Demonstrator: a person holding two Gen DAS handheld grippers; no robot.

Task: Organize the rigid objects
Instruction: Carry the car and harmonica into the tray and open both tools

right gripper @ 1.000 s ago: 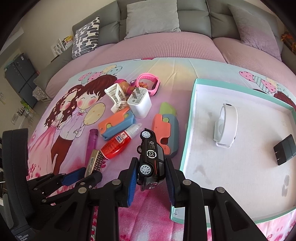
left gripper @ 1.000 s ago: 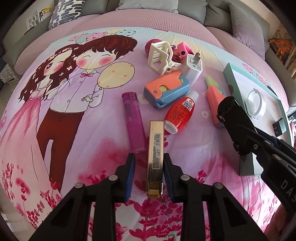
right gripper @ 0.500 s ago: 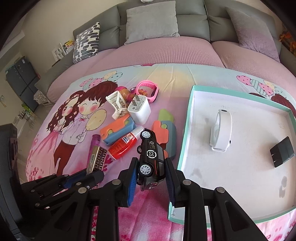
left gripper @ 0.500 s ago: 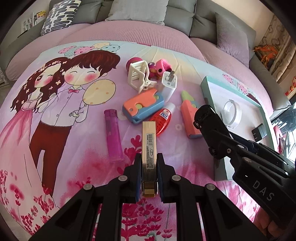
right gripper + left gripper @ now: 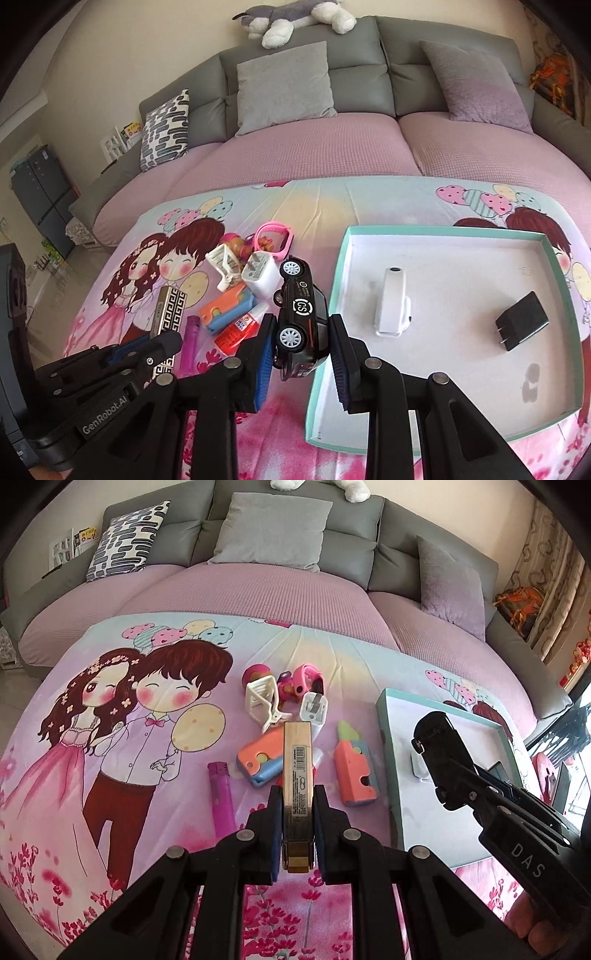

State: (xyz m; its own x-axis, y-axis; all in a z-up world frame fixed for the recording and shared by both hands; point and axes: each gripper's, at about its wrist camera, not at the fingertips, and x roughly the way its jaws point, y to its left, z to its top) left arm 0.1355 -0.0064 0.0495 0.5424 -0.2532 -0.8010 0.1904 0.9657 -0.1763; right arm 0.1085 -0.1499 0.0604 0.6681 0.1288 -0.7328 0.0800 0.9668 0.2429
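Observation:
My left gripper (image 5: 297, 805) is shut on a gold harmonica (image 5: 297, 775) and holds it above the cartoon bedsheet; the harmonica also shows in the right wrist view (image 5: 168, 314). My right gripper (image 5: 301, 339) is shut on a black toy car (image 5: 299, 317), held by the left edge of the teal-rimmed white box (image 5: 332, 295). From the left wrist view the car (image 5: 439, 738) hangs over the box (image 5: 388, 746). Inside the box lie a white wristband (image 5: 393, 306) and a black charger (image 5: 522, 325).
On the sheet lie a purple lighter (image 5: 221, 797), an orange-blue case (image 5: 258, 757), a red glue bottle (image 5: 236, 332), an orange-green toy (image 5: 354, 768), a white charger (image 5: 314, 709), a white clip (image 5: 262, 698) and a pink watch (image 5: 306, 675). A grey sofa with cushions (image 5: 284, 81) stands behind.
The left gripper closed on the harmonica and lifted it off the sheet. The right gripper rose with the car and moved toward the box edge.

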